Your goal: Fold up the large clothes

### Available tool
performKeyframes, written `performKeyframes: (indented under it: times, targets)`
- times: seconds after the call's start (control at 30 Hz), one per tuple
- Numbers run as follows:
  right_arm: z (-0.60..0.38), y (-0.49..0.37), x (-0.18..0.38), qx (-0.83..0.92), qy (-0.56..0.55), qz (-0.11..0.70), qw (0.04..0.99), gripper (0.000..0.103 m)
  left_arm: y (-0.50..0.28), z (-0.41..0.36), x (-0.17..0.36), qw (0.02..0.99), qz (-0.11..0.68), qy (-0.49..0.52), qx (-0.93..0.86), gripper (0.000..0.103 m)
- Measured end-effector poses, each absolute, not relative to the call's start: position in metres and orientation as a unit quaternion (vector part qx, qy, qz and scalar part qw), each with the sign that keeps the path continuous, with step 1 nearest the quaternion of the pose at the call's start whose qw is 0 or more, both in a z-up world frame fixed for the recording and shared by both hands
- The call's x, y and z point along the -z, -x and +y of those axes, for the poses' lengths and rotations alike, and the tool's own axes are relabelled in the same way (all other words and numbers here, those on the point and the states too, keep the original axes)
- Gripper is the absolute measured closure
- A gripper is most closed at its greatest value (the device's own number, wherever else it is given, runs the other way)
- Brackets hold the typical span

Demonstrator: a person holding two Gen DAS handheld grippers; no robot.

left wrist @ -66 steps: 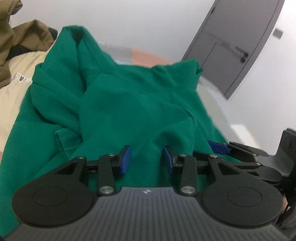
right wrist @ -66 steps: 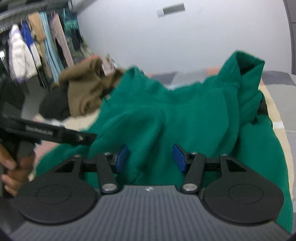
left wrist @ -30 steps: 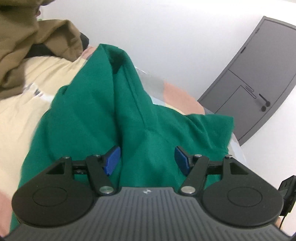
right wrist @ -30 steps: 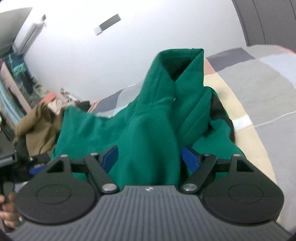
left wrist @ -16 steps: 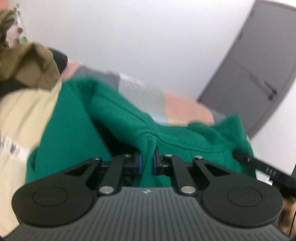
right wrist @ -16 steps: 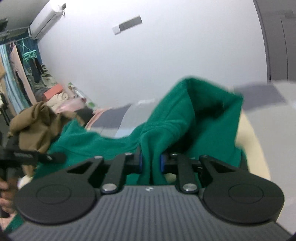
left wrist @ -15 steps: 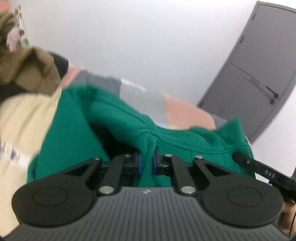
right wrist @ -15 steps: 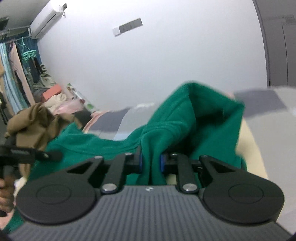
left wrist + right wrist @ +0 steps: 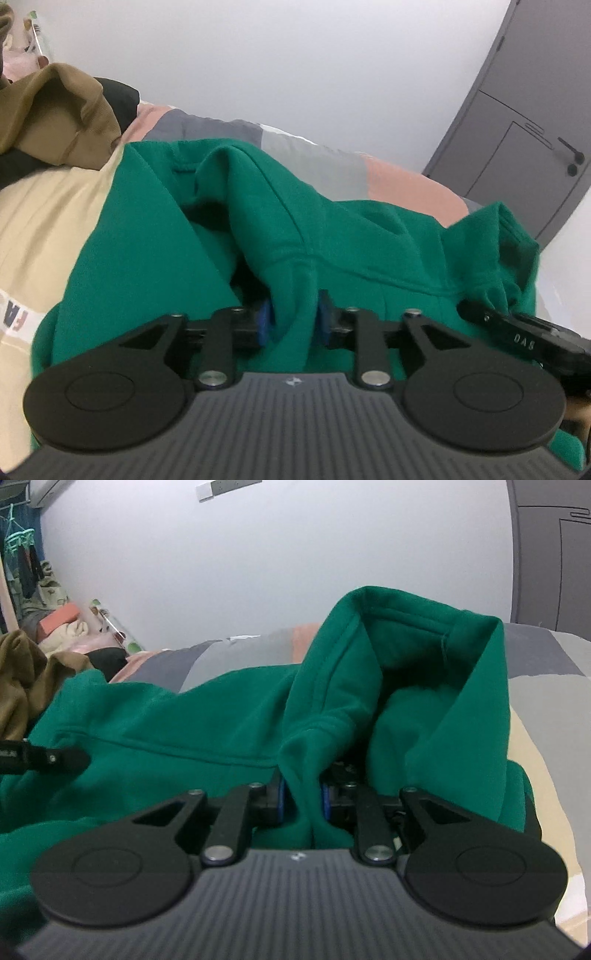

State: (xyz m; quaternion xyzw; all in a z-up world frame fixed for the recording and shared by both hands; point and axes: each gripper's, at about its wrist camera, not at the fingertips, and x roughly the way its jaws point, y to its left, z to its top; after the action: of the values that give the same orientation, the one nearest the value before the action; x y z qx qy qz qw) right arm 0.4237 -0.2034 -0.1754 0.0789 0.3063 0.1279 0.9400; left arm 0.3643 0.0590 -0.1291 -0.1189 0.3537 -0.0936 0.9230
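Nearest at 6 o'clock, left gripper and right gripper each pinch a fold of green hoodie, jaws just easing wider; patchwork bedspread below, brown garment 10 o'clock, grey door 2 o'clock, white wall behind

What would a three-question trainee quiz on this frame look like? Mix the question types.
1. True or false: the green hoodie lies on a bare wooden table.
2. Pick one: what is between the pads of the right tongs? A) hoodie fabric B) a black sock C) nothing
3. Fill in: in the left wrist view, the garment heaped beyond the hoodie at the left is ___ in colour.

Key: 1 false, it lies on a colour-block bedspread. 2 A; the jaws have just been opening slightly, with a fold of fabric between them. 3 brown.
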Motion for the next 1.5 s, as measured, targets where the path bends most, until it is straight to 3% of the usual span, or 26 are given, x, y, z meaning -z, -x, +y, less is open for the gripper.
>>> performKeyframes:
  times: [0.07, 0.17, 0.2, 0.57, 0.67, 0.9, 1.1, 1.23, 1.37, 1.43, 1.5]
  targets:
    - [-0.206, -0.416, 0.169, -0.132, -0.094, 0.311, 0.936, 0.068, -0.351, 0.060, 0.122, 0.926, 0.346, 0.113, 0.096, 0.046]
    - [-0.216, -0.392, 0.158, -0.142, -0.126, 0.299, 0.935, 0.037, -0.326, 0.057, 0.111, 0.934, 0.326, 0.104, 0.098, 0.039]
    - [-0.221, -0.384, 0.155, -0.148, -0.133, 0.298, 0.934, 0.032, -0.317, 0.056, 0.108, 0.936, 0.320, 0.101, 0.102, 0.038]
    - [-0.218, -0.285, 0.125, -0.230, -0.127, 0.258, 0.930, 0.035, -0.205, 0.012, 0.095, 0.928, 0.312, 0.101, 0.175, 0.038]
    - [-0.206, -0.273, 0.138, -0.234, -0.102, 0.272, 0.928, 0.054, -0.195, 0.006, 0.110, 0.922, 0.334, 0.103, 0.169, 0.038]
    - [-0.200, -0.274, 0.183, -0.231, -0.099, 0.318, 0.914, 0.054, -0.197, 0.000, 0.141, 0.913, 0.366, 0.089, 0.154, 0.038]
    - [-0.223, -0.266, 0.169, -0.238, -0.154, 0.326, 0.902, 0.054, -0.185, 0.016, 0.132, 0.912, 0.356, 0.127, 0.158, 0.037]
    - [-0.243, -0.248, 0.148, -0.200, -0.110, 0.336, 0.914, 0.054, -0.167, 0.042, 0.115, 0.905, 0.370, 0.143, 0.155, 0.037]
    - [-0.277, -0.228, 0.137, -0.149, -0.108, 0.346, 0.920, 0.053, -0.139, 0.069, 0.099, 0.907, 0.371, 0.163, 0.115, 0.036]
    - [-0.296, -0.217, 0.136, -0.121, -0.116, 0.347, 0.923, 0.042, -0.126, 0.085, 0.093, 0.909, 0.372, 0.169, 0.080, 0.034]
    - [-0.310, -0.209, 0.136, -0.090, -0.114, 0.346, 0.927, 0.020, -0.117, 0.110, 0.092, 0.901, 0.378, 0.209, 0.052, 0.032]
